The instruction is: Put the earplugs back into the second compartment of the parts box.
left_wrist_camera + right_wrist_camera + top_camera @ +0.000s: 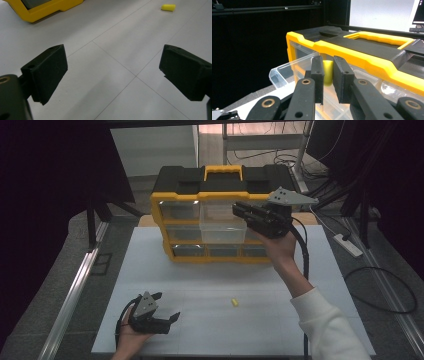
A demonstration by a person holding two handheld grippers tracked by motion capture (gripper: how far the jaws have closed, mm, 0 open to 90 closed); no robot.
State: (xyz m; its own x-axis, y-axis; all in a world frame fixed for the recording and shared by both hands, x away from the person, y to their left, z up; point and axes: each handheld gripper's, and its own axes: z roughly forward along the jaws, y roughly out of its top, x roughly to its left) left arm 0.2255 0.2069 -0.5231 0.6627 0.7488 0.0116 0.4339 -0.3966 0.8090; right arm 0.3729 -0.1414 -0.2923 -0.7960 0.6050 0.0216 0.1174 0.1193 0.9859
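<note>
A yellow and black organiser box [215,215] is stood at the far side of the white table [210,330]. One clear drawer [222,227] is pulled out from its top row; its contents cannot be told. Above that drawer a yellow plug [327,72] is pinched by the right gripper [327,75]. A second yellow plug [234,303] is left on the table, near the left gripper [167,307], whose jaws are spread with nothing between them.
</note>
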